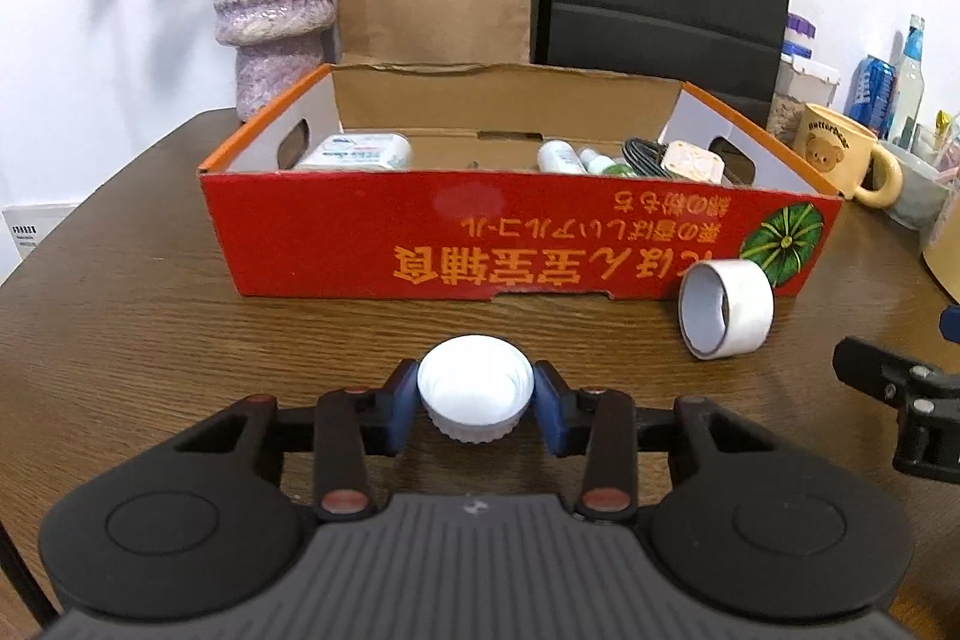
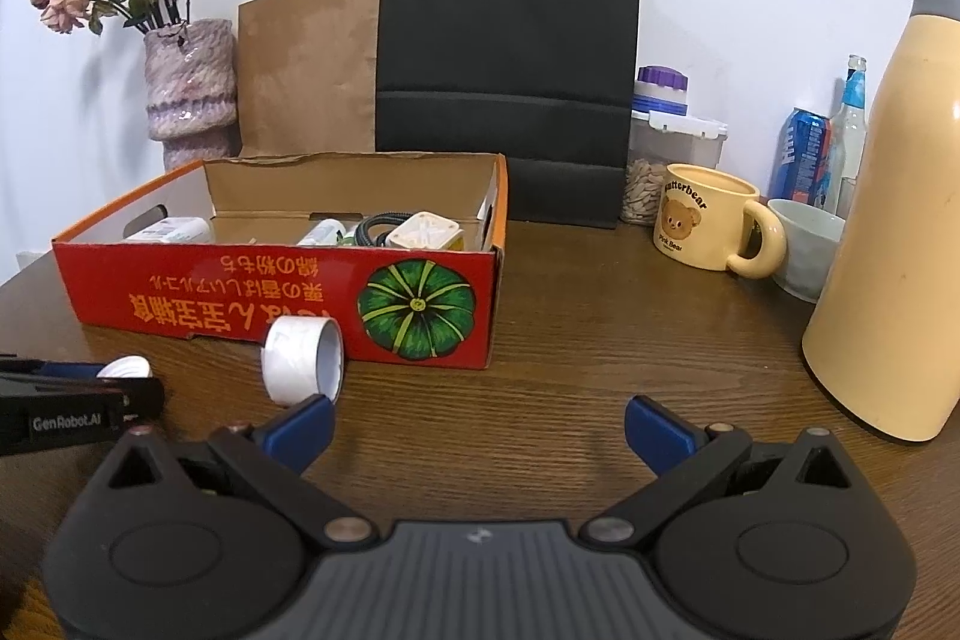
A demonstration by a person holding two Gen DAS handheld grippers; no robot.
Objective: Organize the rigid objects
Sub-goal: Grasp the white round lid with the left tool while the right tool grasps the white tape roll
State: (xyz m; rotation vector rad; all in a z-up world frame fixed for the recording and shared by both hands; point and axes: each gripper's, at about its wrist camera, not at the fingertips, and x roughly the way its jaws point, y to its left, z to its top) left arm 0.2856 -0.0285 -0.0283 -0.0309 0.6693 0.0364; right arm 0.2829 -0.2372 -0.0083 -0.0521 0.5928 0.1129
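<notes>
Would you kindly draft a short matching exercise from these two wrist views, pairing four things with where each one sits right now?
Things:
1. white cap
2. tape roll
3. bear mug
4. coiled black cable

Places:
A. inside the red box
B. on the table to the right of the box
C. clamped in the left gripper
D. on its side on the table against the box's front wall

Pairs: 1-C, 2-D, 3-B, 4-A
</notes>
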